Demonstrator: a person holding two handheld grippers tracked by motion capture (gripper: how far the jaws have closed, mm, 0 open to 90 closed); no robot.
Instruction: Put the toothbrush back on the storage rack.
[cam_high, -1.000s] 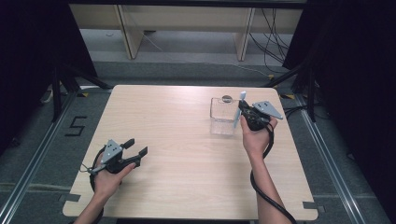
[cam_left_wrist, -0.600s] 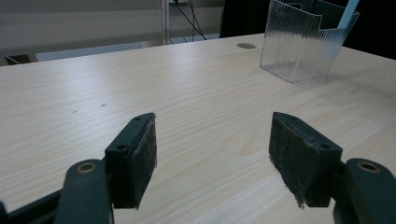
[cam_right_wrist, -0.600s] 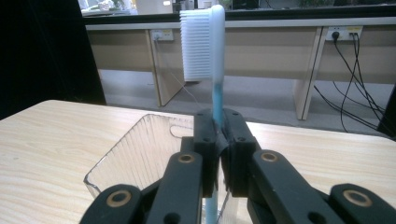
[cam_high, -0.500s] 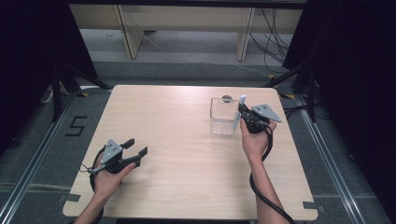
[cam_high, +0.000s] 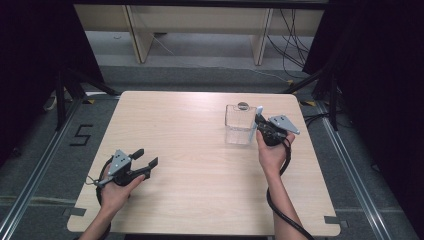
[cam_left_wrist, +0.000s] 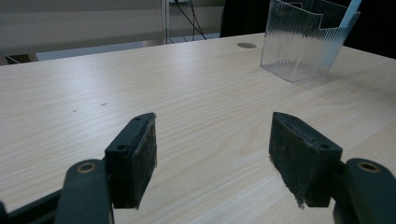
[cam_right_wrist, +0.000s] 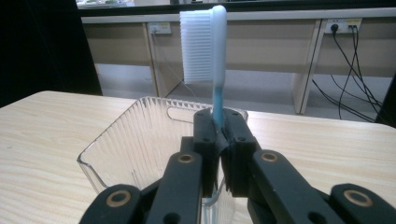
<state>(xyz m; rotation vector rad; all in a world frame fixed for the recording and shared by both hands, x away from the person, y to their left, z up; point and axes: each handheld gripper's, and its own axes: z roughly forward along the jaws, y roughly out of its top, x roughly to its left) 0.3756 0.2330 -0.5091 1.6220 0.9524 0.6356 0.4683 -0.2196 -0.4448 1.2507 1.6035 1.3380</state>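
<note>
Near the far right corner of the table (cam_high: 200, 200), your right gripper (cam_right_wrist: 219, 140) is clamped on a toothbrush (cam_right_wrist: 215, 56), holding it upright at the right wall of the clear bin (cam_high: 239, 125). The jaws are together on the blue neck just below the head, so the white bristles stand clear above the pads and the rest of the handle hangs down below them, over or just inside the bin's rim; how deep it reaches you can't tell from here. Treat the brush as light and stiff but slick: smooth plastic, thin at the neck, likely to swivel between the pads if it catches the rim. The neck is the narrowest place to hold it; a grip lower on the thicker handle would probably be steadier, but the present hold looks centred and square. The bin itself is ribbed, thin-walled plastic, light enough to slide on the table if you nudge it, so lower straight down rather than scraping the wall. Your left gripper (cam_high: 135, 167) rests near the near left corner, well apart from the bin, its jaws wide apart with nothing but bare wood between them.
</note>
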